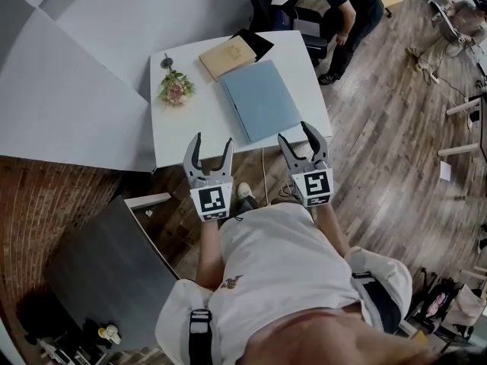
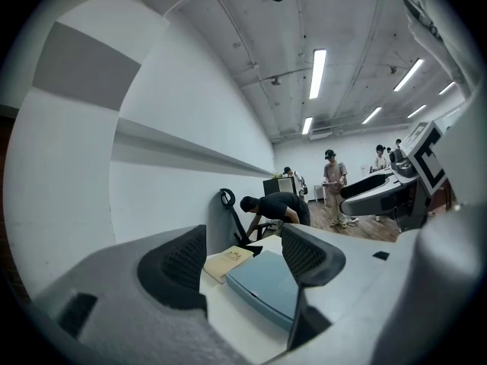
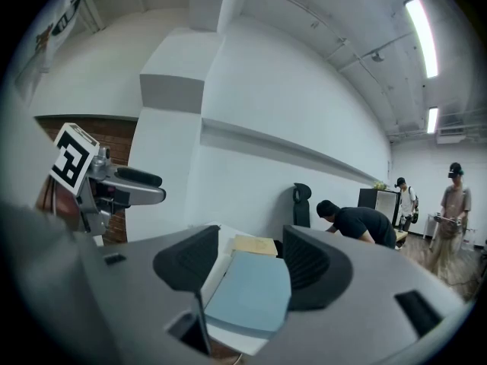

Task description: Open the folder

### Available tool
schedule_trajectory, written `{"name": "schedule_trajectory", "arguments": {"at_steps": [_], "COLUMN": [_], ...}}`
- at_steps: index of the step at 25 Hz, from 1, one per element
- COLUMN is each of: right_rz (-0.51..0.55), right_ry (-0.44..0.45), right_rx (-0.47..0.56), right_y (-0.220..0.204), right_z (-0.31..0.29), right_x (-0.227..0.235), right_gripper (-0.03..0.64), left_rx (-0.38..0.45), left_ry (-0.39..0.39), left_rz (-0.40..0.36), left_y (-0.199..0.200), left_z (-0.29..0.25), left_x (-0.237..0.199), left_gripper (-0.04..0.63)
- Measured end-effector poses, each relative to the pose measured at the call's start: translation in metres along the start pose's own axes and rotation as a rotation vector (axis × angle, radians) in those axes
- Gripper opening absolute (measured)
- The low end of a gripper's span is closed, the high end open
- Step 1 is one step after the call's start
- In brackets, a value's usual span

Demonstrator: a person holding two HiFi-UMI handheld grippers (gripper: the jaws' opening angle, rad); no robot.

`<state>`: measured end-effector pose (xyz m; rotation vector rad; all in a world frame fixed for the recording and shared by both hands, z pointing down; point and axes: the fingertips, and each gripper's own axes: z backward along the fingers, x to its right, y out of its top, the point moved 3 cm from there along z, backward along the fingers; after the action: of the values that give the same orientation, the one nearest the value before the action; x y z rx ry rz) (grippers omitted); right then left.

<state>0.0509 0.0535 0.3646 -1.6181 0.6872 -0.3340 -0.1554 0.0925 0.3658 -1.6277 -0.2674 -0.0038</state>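
Grey jaws of the left gripper (image 1: 212, 143) stand apart and empty, short of the white table (image 1: 171, 128). The closed blue folder (image 1: 261, 99) lies mid-table, and the right gripper (image 1: 295, 134) gapes too. Lifting the cover unpinned could skate the folder away. Its long axis runs away from the person, far end leaning left.

Wearer: white short-sleeved T-shirt (image 1: 281, 257) with a small dark emblem (image 1: 228, 282) on the chest. Black webbing straps (image 1: 199, 333) at 7 and 4 o'clock of the head view.
Left gripper (image 1: 212, 140), right gripper (image 1: 293, 131): grey moulded bodies, black curved jaws, meshed inner pads (image 2: 183, 261). Each carries a white cube (image 1: 211, 201) with black square markers.
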Motion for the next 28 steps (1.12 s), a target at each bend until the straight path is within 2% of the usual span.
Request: {"name": "schedule_trajectory", "arguments": {"at_steps": [8, 17, 28], "right_rz": [0.017, 0.022, 0.022], "right_ry": [-0.042, -0.034, 0.003], "right_rx": [-0.031, -0.044, -0.035], "right_y": [0.003, 0.002, 0.002], "right_z": [-0.015, -0.034, -0.077], "right_x": [-0.002, 0.000, 0.040], "right_gripper": [0.255, 0.267, 0.267], "left_rx": [-0.027, -0.045, -0.059], "left_ry": [-0.015, -0.012, 0.017], "left_rz": [0.025, 0.056, 0.044], "left_y": [-0.011, -0.022, -0.018], "left_z": [-0.014, -0.026, -0.079], "left_x": [-0.020, -0.030, -0.032], "left_gripper": [0.324, 0.337, 0.337]}}
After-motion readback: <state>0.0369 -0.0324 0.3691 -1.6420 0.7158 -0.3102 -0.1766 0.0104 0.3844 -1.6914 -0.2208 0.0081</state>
